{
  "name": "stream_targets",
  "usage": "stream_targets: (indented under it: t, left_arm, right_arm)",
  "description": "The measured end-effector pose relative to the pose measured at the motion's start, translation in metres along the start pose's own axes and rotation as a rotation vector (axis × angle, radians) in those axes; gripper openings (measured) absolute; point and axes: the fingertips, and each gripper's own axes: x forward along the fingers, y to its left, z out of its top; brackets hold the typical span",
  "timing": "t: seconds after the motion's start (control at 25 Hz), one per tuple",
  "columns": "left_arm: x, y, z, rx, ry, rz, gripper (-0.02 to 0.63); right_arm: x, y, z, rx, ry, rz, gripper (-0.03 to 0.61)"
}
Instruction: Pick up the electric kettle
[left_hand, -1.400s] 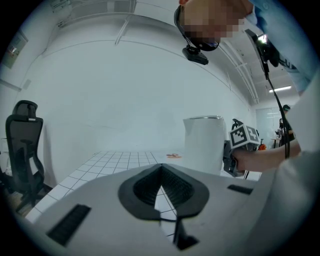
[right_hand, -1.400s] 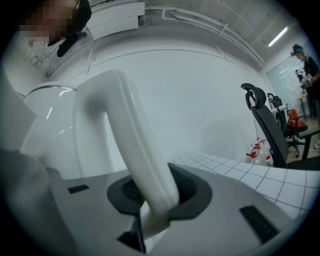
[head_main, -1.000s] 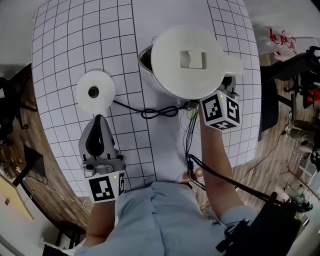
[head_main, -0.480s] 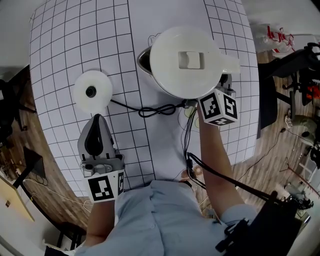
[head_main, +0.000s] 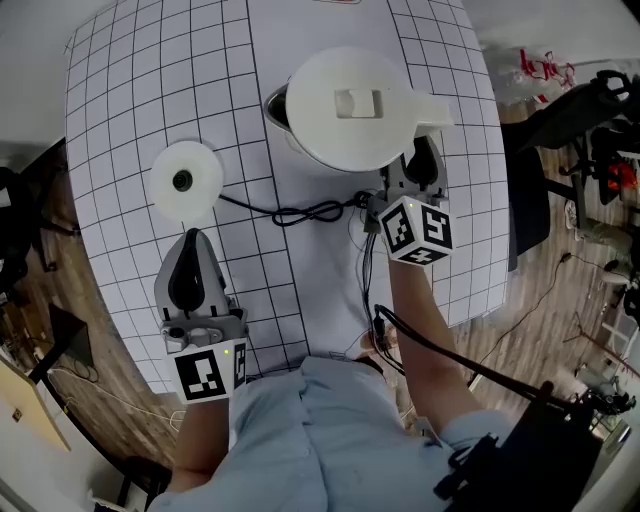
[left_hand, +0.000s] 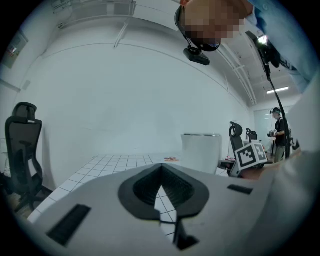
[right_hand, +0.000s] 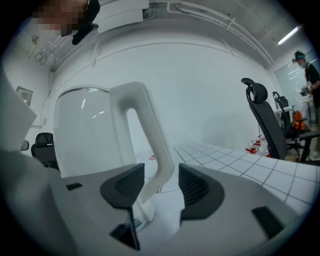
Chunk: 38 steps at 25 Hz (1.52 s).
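The electric kettle (head_main: 350, 105) stands far right on the surface (head_main: 140, 80). Its upright handle (right_hand: 145, 130) is between the right tongs (right_hand: 160, 182), just opened wide, not squeezing. The left tongs (head_main: 197, 240) are closed, well apart.

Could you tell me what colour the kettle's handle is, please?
White handle, best seen in the right gripper view.

The white electric kettle (head_main: 350, 105) stands upright on the gridded table (head_main: 150, 80), well apart from its round white base (head_main: 187, 182) to the left. Its flat lid is shut, with a square button in the middle. The curved handle (right_hand: 150, 135) runs down its right side. A metal-looking rim shows at its left edge.
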Motion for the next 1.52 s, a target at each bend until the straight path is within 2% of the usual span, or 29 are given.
stream_targets:
  t: [0.16,0.32,0.48,0.56,0.88,1.2,1.52]
  left_arm:
    - [-0.013,-0.009,0.014,-0.002,-0.032,-0.003,0.000]
    - [-0.031,-0.021,0.027,-0.021,-0.059,0.008,0.000]
    - [-0.055,-0.039,0.043,-0.043,-0.096,0.021,0.000]
    - [-0.065,-0.046,0.051,-0.060,-0.114,0.035,0.000]
    - [-0.114,-0.067,0.088,-0.013,-0.191,0.099,0.000]
    - [-0.143,-0.063,0.118,0.026,-0.272,0.107,0.000]
    - [-0.153,-0.051,0.122,0.026,-0.295,0.062,0.000]
  right_arm:
    - [-0.032,0.013,0.003,-0.014,0.007,0.025,0.198]
    - [-0.070,0.043,0.020,-0.045,0.007,0.117,0.188]
    - [-0.116,0.081,0.043,-0.090,-0.014,0.238,0.106]
    - [-0.134,0.096,0.056,-0.121,-0.038,0.279,0.039]
    - [-0.204,0.128,0.095,-0.197,-0.105,0.405,0.011]
    - [-0.241,0.150,0.113,-0.266,-0.150,0.433,0.005]
    - [-0.254,0.174,0.117,-0.284,-0.176,0.423,0.000]
